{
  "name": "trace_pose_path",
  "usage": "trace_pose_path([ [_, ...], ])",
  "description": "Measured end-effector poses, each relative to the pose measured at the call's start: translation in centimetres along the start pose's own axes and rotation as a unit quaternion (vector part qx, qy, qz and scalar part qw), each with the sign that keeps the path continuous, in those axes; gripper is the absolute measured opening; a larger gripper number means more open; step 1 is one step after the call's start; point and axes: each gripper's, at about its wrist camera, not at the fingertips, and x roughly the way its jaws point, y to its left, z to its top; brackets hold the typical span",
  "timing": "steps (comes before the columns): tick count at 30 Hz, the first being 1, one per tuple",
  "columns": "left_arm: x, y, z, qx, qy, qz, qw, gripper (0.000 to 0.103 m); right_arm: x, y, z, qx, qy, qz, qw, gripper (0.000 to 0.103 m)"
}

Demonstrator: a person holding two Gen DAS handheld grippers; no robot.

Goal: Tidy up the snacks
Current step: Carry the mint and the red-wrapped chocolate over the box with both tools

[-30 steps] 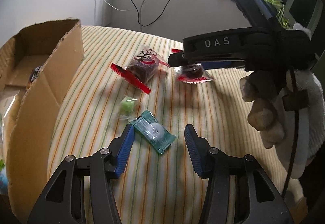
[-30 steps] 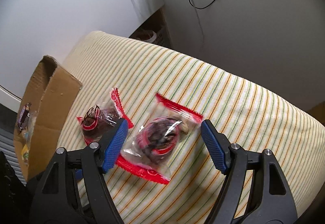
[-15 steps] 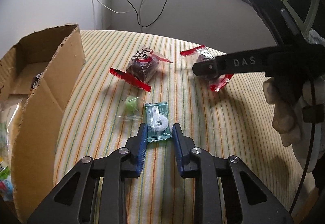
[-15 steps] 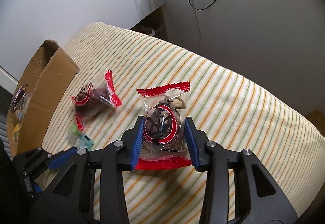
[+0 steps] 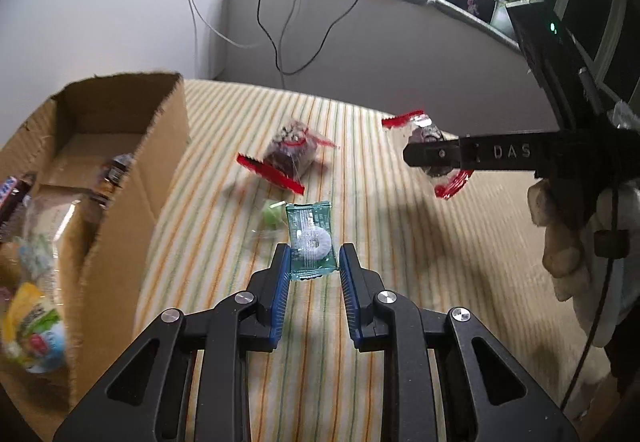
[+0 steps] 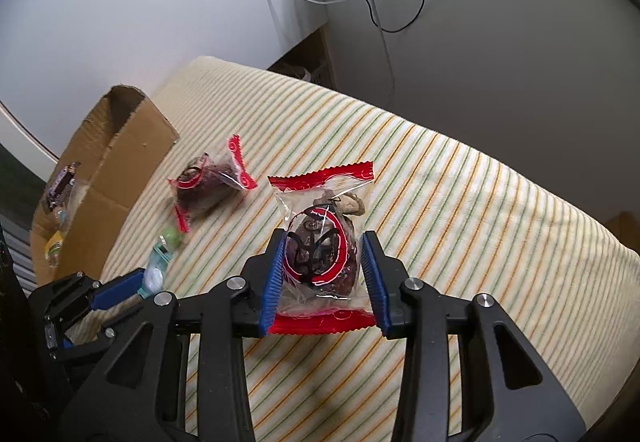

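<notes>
My left gripper [image 5: 313, 264] is shut on a teal mint packet [image 5: 310, 240] with a white ring candy inside, held just above the striped cloth. In the right wrist view my right gripper [image 6: 324, 254] is shut on a clear red-edged packet [image 6: 322, 238] holding a dark cake, lifted off the cloth. That packet [image 5: 430, 157] also shows at the right of the left wrist view, clamped in the right gripper [image 5: 420, 155]. A second red-edged cake packet [image 5: 290, 157] [image 6: 208, 183] lies on the cloth. A small green candy [image 5: 272, 215] [image 6: 171, 236] lies near the mint.
An open cardboard box [image 5: 120, 145] [image 6: 120, 145] with several snacks inside stands at the left edge of the striped table [image 5: 360, 209]. A gloved hand [image 5: 568, 238] holds the right gripper. Cables hang down the wall behind. The table drops off at the far and right edges.
Both grippers closed on their packets: the left on the teal mint, the right on the red-edged cake packet. The right gripper then lifted its packet and moved it toward the right.
</notes>
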Motion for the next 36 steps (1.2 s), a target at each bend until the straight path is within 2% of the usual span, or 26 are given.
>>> trace_pose_path([
  [7, -4.2, 0.9, 0.0, -0.003, -0.035, 0.005, 0.9994, 0.023, -2.1, 1.5, 0.3, -0.013, -0.019, 0.007, 1.0, 0.039],
  [18, -8.7, 4.8, 1.0, -0.01, -0.073, 0.035, 0.9967, 0.023, -5.0, 7.1, 1.5, -0.058, -0.048, 0.033, 0.997, 0.039],
  [29, -10.9, 9.9, 3.1, -0.02, -0.087, 0.081, 0.9928, 0.023, -3.6, 13.0, 3.9, -0.09, -0.049, 0.059, 0.993, 0.039],
  [36, -10.4, 12.0, 4.3, -0.023, -0.085, 0.092, 0.9919, 0.023, -1.8, 16.0, 5.6, -0.102, -0.043, 0.072, 0.991, 0.039],
])
